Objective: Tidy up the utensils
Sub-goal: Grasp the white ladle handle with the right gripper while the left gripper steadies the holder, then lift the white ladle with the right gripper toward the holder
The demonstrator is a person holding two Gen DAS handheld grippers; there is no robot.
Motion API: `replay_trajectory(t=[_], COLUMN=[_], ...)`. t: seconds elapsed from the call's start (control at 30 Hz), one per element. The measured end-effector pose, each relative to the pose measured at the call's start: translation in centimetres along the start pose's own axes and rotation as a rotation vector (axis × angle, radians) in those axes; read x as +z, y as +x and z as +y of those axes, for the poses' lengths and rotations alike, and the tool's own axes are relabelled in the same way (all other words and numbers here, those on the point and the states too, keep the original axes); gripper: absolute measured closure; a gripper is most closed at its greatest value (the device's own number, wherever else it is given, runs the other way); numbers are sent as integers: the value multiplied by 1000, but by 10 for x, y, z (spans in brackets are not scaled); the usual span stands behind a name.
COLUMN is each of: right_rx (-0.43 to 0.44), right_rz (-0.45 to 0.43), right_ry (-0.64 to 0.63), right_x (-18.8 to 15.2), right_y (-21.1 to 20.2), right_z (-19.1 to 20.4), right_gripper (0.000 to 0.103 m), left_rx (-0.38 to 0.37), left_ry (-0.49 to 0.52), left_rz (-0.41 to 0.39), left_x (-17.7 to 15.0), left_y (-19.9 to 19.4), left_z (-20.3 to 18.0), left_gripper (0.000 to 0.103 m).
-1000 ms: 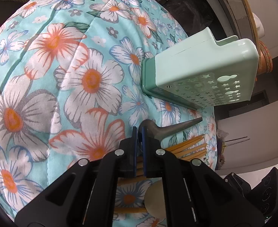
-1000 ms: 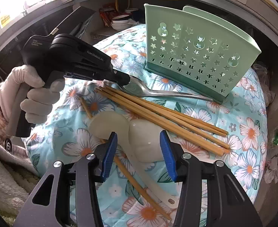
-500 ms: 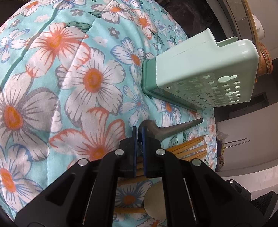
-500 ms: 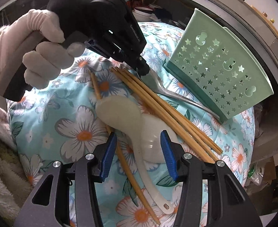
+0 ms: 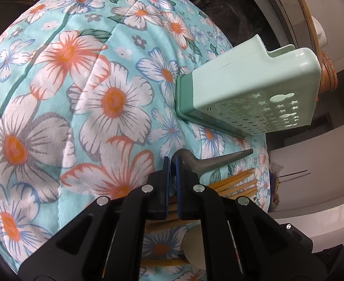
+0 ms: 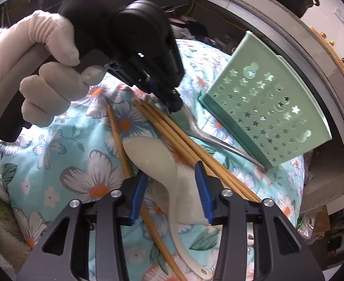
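The step in hand appears to be pickup of two utensils for transfer to the green holder, which stands on the floral cloth at about 2 o'clock in the right wrist view. The left claw is pressed together and pinches the bowl end of the metal spoon, whose handle points toward 3 o'clock, its tip lying just beside the holder's base. The right claw is spread but closing, with the white spoons between its blue pads; whether the pads already press on the plastic cannot be told. The wooden chopsticks lie diagonally from 11 to 4 o'clock, partly under and beside the white spoons. The next move likely calls for a firm closure on the white plastic, without catching a chopstick, then a clean lift. The gloved hand grips the left tool's handle at 10 o'clock, its nose angled steeply down onto the cloth; the right tool is likewise pitched downward.
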State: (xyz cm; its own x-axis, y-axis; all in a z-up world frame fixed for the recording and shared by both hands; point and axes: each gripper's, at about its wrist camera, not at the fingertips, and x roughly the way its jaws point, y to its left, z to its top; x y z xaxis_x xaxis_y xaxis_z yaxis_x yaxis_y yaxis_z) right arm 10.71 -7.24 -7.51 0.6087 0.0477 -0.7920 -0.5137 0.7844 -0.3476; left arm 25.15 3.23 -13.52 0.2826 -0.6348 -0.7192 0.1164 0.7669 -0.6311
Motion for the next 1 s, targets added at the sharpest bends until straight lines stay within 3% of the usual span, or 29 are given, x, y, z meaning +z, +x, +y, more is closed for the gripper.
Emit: replay_trajectory(t=[0.07,0.17,0.47,0.6,0.73,0.87,1.0], right_rx=[-6,-29,-39,-40,-24,-11,9], right_rz=[4,-10,-103,-163,-242,-368,-521], right_ry=[-10,-4,200,324,452,545,621], right_x=[0,1,0,-2,-5,1,11], right_y=[5,6,-30,-55,-84,-113,-133], right_z=[3,1,-44,-76,-114,-156,-202], right_gripper=[83,96,96,96,96,96,96], left_rx=[1,16,118,118,55,-39,-49], left_ry=[3,24,257,381,464,468,464], left_rz=[-4,-23,-194,-263,-328,-414,-498], left_x=[1,1,-8,-18,-17,-1,19], left_y=[0,-1,-38,-68,-107,-148,-178], left_z=[0,-3,-46,-69,-88,-105,-116], left_gripper=[99,99,102,102,102,102,102])
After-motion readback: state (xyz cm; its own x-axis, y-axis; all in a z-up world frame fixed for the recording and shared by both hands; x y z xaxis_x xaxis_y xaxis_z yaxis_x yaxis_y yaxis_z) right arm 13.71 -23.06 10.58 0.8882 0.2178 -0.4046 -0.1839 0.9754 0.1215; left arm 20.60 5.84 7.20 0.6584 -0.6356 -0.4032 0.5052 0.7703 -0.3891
